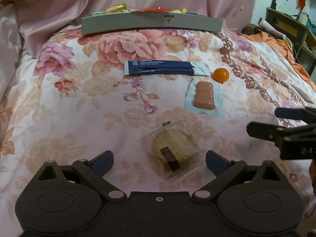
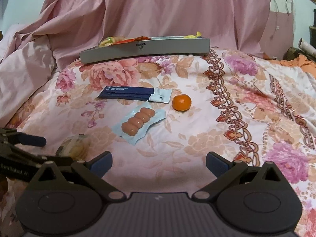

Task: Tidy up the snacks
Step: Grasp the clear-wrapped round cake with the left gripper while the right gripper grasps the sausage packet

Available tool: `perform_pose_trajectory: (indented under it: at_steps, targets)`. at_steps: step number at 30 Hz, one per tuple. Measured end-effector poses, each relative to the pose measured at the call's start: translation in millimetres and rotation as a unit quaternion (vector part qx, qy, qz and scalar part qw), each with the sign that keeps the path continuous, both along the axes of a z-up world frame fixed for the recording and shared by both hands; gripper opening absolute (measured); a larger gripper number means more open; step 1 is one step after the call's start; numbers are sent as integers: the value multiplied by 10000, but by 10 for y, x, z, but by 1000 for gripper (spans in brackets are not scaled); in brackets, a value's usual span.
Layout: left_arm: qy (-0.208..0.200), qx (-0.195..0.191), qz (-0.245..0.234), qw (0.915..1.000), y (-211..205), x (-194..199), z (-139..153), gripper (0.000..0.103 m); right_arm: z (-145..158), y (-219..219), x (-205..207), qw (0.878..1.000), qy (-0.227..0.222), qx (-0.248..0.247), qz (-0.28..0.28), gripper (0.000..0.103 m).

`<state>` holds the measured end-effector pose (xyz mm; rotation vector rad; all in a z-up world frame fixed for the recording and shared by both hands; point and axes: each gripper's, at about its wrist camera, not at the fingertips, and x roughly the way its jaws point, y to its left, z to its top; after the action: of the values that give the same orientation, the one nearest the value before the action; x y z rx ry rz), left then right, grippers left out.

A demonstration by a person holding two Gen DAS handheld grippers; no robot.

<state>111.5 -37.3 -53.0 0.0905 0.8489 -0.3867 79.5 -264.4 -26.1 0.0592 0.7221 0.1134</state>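
Left gripper [image 1: 159,163], jaws wide and empty, flanks the clear-wrapped cake [image 1: 173,148] on the bedspread [image 1: 69,102]. Likely light, crumbly, slippery film: grip its 2 opposite edges gently. Right gripper [image 2: 159,163] also wide, empty.

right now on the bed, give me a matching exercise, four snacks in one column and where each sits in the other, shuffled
Things:
1. orange
2. sausage pack
3. blue packet
4. clear-wrapped cake

Places:
A. between the open left gripper's fingers
B. farthest right of the loose snacks
C. nearest the grey tray
D. between the cake and the orange

Pairs: 1-B, 2-D, 3-C, 4-A
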Motion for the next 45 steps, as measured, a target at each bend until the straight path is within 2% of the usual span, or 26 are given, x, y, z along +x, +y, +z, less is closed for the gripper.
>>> perform_pose_trajectory:
  at_steps: [3,10,15,19,25,29,35,41,45]
  targets:
    - [-18,-85,-44,10000,1,31,-35,92,-47,6,93,9999,51,76,87,103]
    - [-162,-192,-65,9997,-42,90,-70,65,-123,53,328,9990,-17,195,412,101]
    - [-267,-213,157,9993,17,172,-81,53,-203,72,571,9983,31,312,498,93]
    - [-250,-372,238,9987,84,242,-67,54,-264,96,740,9973,74,481,545,93]
    - [-286,-492,258,9980,69,297,-68,64,-319,135,918,9960,38,650,617,92]
    - [-363,-487,251,9978,32,327,-64,66,-336,156,963,9971,-28,493,573,79]
    - [-523,-753,606,9939,85,379,-9,65,-334,162,919,9974,-136,388,592,75]
    - [-381,-940,854,9912,125,503,-22,67,-330,171,873,9968,-173,447,646,79]
    - [-403,-752,833,9929,32,558,-58,67,-338,191,868,9966,-175,426,684,84]
